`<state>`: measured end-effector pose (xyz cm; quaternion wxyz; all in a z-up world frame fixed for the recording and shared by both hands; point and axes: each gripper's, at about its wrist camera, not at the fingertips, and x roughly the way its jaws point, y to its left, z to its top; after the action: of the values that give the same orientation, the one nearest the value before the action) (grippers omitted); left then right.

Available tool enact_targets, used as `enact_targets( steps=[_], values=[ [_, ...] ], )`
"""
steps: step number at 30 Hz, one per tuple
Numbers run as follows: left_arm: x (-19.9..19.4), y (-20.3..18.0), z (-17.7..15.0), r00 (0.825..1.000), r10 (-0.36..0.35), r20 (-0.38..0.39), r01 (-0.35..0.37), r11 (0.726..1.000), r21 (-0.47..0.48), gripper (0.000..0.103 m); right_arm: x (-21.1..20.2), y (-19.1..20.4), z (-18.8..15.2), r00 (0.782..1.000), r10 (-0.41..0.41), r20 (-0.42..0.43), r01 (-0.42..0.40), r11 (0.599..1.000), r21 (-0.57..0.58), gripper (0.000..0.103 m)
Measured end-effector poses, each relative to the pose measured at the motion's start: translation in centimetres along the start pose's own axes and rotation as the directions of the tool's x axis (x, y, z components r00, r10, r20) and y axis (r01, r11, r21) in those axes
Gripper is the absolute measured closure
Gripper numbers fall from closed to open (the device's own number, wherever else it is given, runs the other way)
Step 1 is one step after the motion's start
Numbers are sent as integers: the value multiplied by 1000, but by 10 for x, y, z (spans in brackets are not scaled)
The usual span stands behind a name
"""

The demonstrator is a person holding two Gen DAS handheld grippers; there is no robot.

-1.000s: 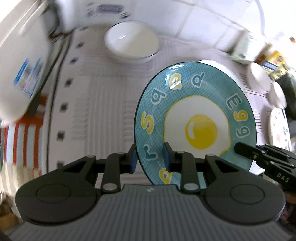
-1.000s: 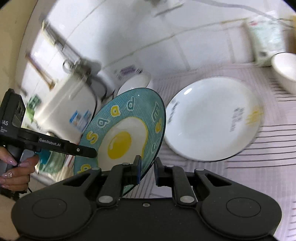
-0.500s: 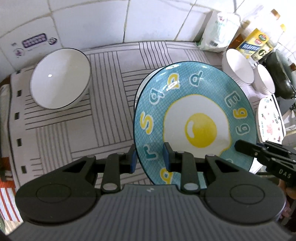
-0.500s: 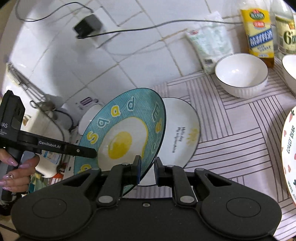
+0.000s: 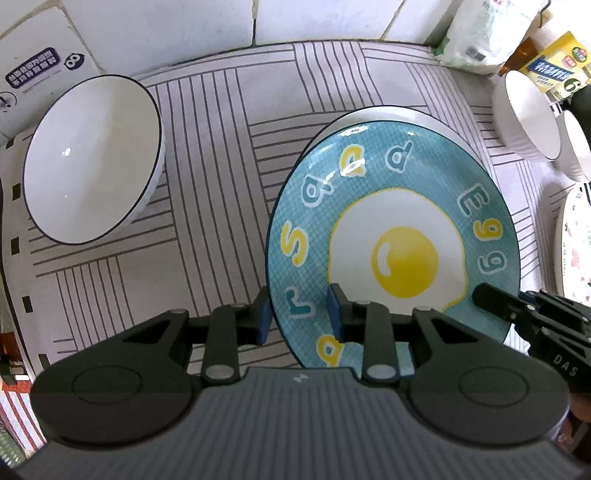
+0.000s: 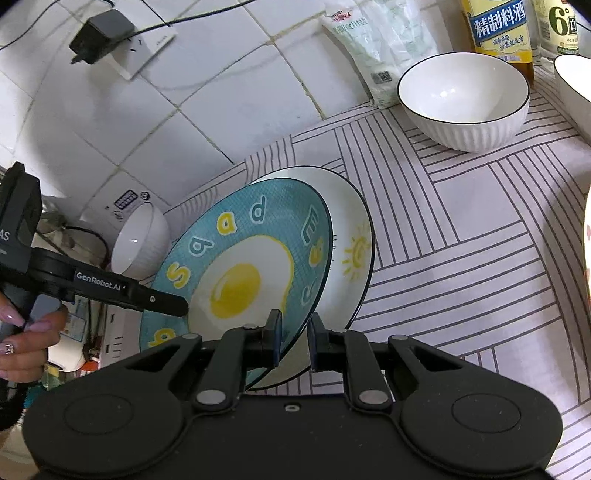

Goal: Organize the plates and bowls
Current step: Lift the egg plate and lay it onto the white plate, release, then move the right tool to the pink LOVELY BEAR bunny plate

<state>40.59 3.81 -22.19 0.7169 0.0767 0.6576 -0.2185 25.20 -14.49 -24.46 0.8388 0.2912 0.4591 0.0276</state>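
A teal plate with a fried-egg picture (image 5: 399,236) (image 6: 251,266) is held tilted between both grippers, low over a white plate with a sun drawing (image 6: 351,254) whose rim shows behind it (image 5: 388,112). My left gripper (image 5: 297,319) is shut on the teal plate's near-left rim. My right gripper (image 6: 293,341) is shut on its opposite rim and shows as a black finger in the left wrist view (image 5: 495,301). A white bowl (image 5: 88,158) (image 6: 138,242) stands to the left.
Two more white bowls (image 6: 463,99) (image 5: 528,114) stand at the back right, next to a white bag (image 6: 376,51) and bottles (image 6: 500,27). A flowered plate (image 5: 578,243) lies at the right edge. A striped cloth (image 6: 461,236) covers the counter; the tiled wall is behind.
Both grippers carried the teal plate rightward and down, over the white sun plate. Both grips are unchanged.
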Motion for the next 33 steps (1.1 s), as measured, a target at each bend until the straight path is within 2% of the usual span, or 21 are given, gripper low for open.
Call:
enact_targets(
  steps=[8, 11, 17, 20, 24, 25, 29, 33],
  values=[
    [8, -3, 7, 1000, 2, -29, -1, 1000, 17, 73, 2, 6, 9, 996, -86, -3, 86, 996, -12, 84],
    [9, -9, 9, 999, 23, -30, -22, 999, 42, 73, 5, 15, 13, 988, -152, -18, 151, 987, -48, 80],
    [5, -16, 7, 998, 66, -20, -65, 997, 52, 73, 14, 47, 19, 945, -325, -30, 316, 935, -164, 69],
    [-3, -18, 2, 997, 71, -5, -71, 997, 43, 73, 17, 56, 18, 921, -389, -25, 376, 902, -211, 69],
    [-16, -17, -7, 999, 44, 11, -44, 999, 23, 75, 12, 55, 9, 906, -424, 0, 408, 872, -269, 71],
    [-20, -17, -9, 999, 40, 16, -40, 999, 21, 75, 10, 52, 8, 906, -423, 0, 408, 873, -267, 71],
    [-40, -26, -19, 997, 52, 51, -54, 998, 42, 75, -13, 44, 4, 932, -360, 29, 357, 907, -224, 71],
    [-68, -38, -32, 994, 66, 84, -71, 996, 62, 72, -52, 45, 2, 963, -256, 89, 269, 938, -217, 71]
  ],
)
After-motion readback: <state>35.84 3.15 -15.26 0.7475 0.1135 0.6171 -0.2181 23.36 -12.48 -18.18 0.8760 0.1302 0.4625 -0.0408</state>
